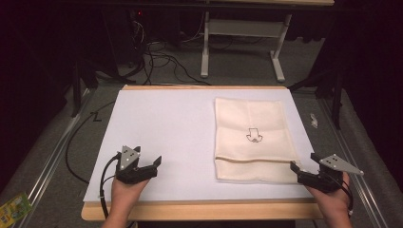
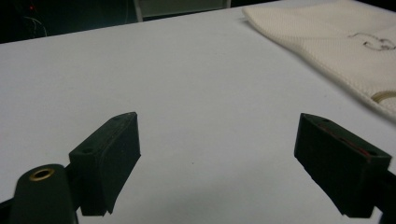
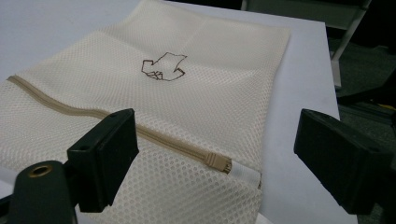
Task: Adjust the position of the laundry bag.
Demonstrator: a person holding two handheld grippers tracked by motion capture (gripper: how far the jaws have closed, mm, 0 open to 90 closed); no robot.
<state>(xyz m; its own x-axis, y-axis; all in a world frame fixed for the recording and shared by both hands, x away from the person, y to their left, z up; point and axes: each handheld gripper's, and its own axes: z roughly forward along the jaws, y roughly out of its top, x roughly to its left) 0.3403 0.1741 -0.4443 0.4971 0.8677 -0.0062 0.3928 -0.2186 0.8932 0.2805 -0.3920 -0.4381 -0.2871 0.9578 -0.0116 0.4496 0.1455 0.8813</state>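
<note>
1. Right tool (image 1: 295, 167) is hovering at the near right corner of the worktop (image 1: 166, 137), jaws spread wide, pinching nothing. In the right gripper view its jaws are flanking the zipper end of the mesh bag (image 3: 187, 102), probably lining up for the zipper pull (image 3: 218, 163).
2. Left tool (image 1: 157, 164) is resting low over bare worktop on the near left, jaws likewise spread and carrying nothing. It is sitting well apart from the bag, likely waiting to steady the fabric.
3. One cream mesh bag (image 1: 254, 137) is lying flat on the right half of the worktop, long side running away from the person. A small dark printed mark (image 1: 253, 135) is sitting near its middle.
4. One tan zipper (image 3: 116, 122) is running across the bag's near end; it is looking closed, with the pull parked at the right-hand edge, nearest the right tool. That placement is suiting a right-side grab.
5. Count: two tools, one bag, one zipper, one pull, one printed mark.
6. Beyond the worktop: cables (image 1: 157, 59) are trailing on the floor, and a white table frame (image 1: 242, 33) is standing behind.
</note>
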